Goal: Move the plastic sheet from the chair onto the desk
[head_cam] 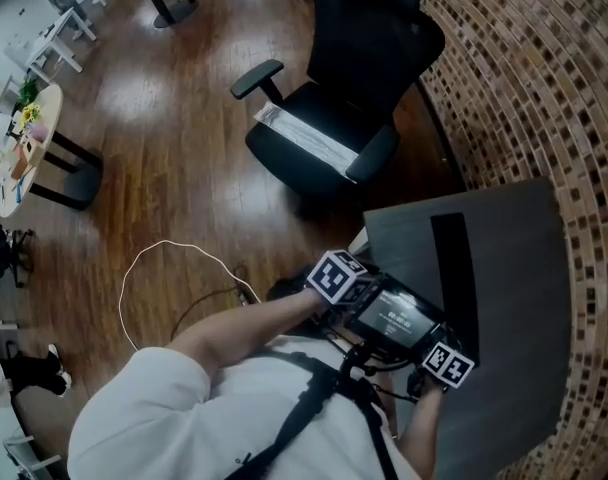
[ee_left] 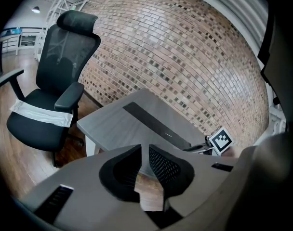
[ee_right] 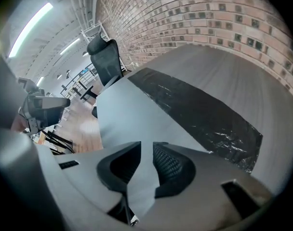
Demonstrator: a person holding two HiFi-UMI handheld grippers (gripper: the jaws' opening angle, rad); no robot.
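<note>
In the left gripper view, the left gripper (ee_left: 142,165) fills the lower part of the frame. Its jaws stand a narrow slit apart, with nothing between them; only desk edge and floor show through the gap. It points over a corner of the grey desk (ee_left: 113,124), which lies mid-frame with a black strip (ee_left: 156,124) along it. The black office chair (ee_left: 55,85) stands at the left, and the plastic sheet (ee_left: 40,113) lies folded across its seat, well apart from the gripper. A brick wall (ee_left: 185,52) curves behind.

In the right gripper view, the right gripper (ee_right: 146,163) tilts steeply down at the desk top. Its jaws are likewise narrowly parted and empty, with bare grey surface showing between them. The black strip runs from centre to lower right, and the chair is small at the upper left, beyond the desk's far end.

In the head view, the chair sits at upper centre with the sheet on the front of its seat, and the desk takes the right side. The person's left forearm (head_cam: 249,323) reaches from a white sleeve at lower left toward the centre. Both grippers are held close together at the desk's near edge, their marker cubes (head_cam: 336,276) side by side. A white cable (head_cam: 164,253) loops on the wooden floor (head_cam: 164,118).
</note>
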